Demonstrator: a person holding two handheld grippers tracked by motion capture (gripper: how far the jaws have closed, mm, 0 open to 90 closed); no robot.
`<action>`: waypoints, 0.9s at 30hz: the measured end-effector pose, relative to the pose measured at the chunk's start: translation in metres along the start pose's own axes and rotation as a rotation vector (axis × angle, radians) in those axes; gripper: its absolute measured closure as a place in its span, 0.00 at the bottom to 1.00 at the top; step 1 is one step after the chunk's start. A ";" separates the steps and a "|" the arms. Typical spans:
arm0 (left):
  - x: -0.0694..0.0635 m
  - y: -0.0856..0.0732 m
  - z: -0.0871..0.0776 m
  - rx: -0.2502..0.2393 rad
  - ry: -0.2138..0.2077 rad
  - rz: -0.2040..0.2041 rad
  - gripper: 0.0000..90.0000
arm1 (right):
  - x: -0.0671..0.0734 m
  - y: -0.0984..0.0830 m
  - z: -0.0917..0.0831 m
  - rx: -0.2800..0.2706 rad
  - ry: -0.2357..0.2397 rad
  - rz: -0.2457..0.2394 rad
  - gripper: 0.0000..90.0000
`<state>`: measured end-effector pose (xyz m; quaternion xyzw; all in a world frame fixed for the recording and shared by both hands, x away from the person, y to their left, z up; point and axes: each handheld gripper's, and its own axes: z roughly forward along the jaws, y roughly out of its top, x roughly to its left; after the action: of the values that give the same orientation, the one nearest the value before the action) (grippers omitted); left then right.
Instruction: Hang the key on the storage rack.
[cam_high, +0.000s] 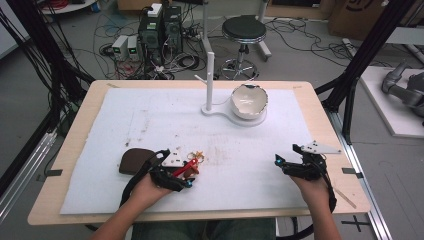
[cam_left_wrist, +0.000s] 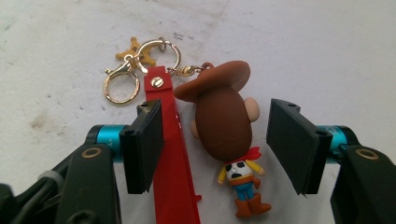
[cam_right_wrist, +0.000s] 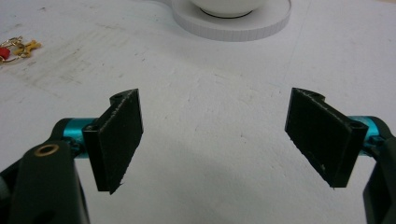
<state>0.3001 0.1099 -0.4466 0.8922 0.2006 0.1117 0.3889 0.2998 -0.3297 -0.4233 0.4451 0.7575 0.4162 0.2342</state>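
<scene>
left gripper view, jaws unclenched round cowboy keychain (cam_left_wrist: 224, 126), rt gripper (cam_right_wrist: 215, 140) jaws released, bare mat (cam_right_wrist: 210, 84) ahead

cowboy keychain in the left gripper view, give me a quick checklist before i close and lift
1. Cowboy figure lies between the left gripper jaws: ok.
2. Pads pressing on the figure: not ok, gaps show on both sides.
3. Red strap sits against the inner face of the left pad and would be pinched with the figure: not ok.
4. Gold clasp and rings lie beyond the jaws, free of them: ok.
5. Right gripper open over bare white mat, out of the way: ok.
6. White bowl on its stand, far from the keychain: ok.
</scene>
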 end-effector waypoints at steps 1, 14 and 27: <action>-0.001 0.000 0.000 -0.007 0.004 0.008 0.44 | 0.000 0.000 0.000 0.001 0.000 -0.002 0.21; -0.004 0.000 0.006 0.007 -0.044 0.005 0.59 | 0.001 -0.001 0.002 0.014 0.003 -0.006 0.21; -0.001 0.007 -0.006 -0.050 -0.093 0.029 0.62 | 0.001 -0.001 0.002 0.010 0.010 -0.009 0.21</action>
<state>0.2985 0.1092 -0.4376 0.8893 0.1667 0.0809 0.4182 0.3005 -0.3286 -0.4252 0.4407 0.7627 0.4135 0.2303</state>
